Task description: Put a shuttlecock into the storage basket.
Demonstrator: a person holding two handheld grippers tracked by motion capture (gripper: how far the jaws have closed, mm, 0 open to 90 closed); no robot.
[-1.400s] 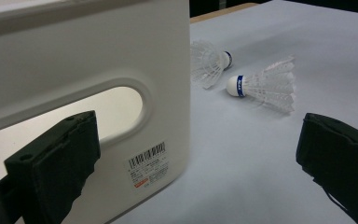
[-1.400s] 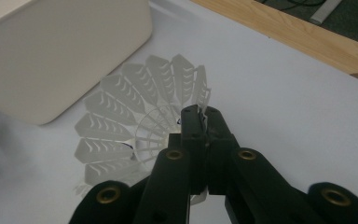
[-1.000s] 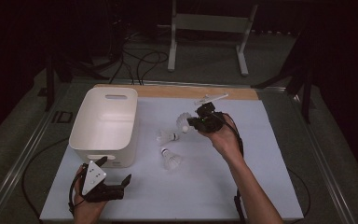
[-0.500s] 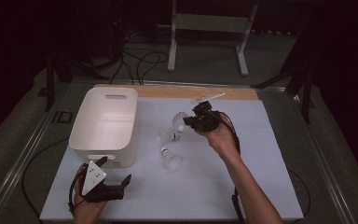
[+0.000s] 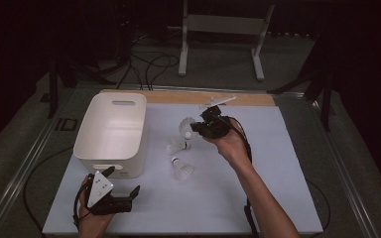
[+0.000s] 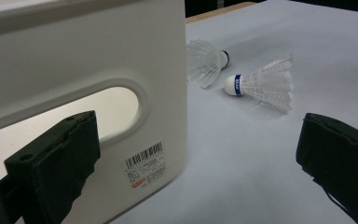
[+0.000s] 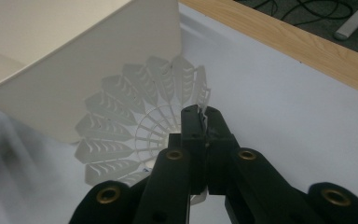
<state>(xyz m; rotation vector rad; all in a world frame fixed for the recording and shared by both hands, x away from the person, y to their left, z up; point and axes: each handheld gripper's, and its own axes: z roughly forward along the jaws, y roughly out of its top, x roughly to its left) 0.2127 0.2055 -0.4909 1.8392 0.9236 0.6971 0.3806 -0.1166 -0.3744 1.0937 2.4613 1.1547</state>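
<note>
— Moved since a second ago: right gripper (image 5: 194,130), carried a little toward the white bin (image 5: 110,131) with its load. Left gripper (image 5: 121,191) unchanged, parked at the near-left corner of the white mat (image 5: 258,188).

— State of the right one?

— Pressed together, pinching the feather skirt of a held shuttlecock (image 5: 186,127). Seen close in the right gripper view: rim of the skirt (image 7: 140,126) nipped between the two black tips, feathers fanned out to the left, bin wall (image 7: 79,60) just behind.

— And the left?

— Spread wide, nothing between. In the left gripper view, one black pad in front of the bin's end wall with its handle slot and barcode label (image 6: 144,158), the other pad out over bare mat.

— Position of the held shuttlecock?

— Lifted off the mat, between the bin and the hand, near the bin's right wall, level with its far half. Not over the opening.

— Anything else on the mat?

— Two more. Middle shuttlecock (image 5: 177,146) lying on its side just below the held one; nearest shuttlecock (image 5: 181,168) also on its side, closer to the person. Both near the bin's right side, apart from each other. Blue band visible round each cork in the left gripper view (image 6: 237,85). Wooden strip (image 5: 248,99) along the far edge of the mat.
</note>
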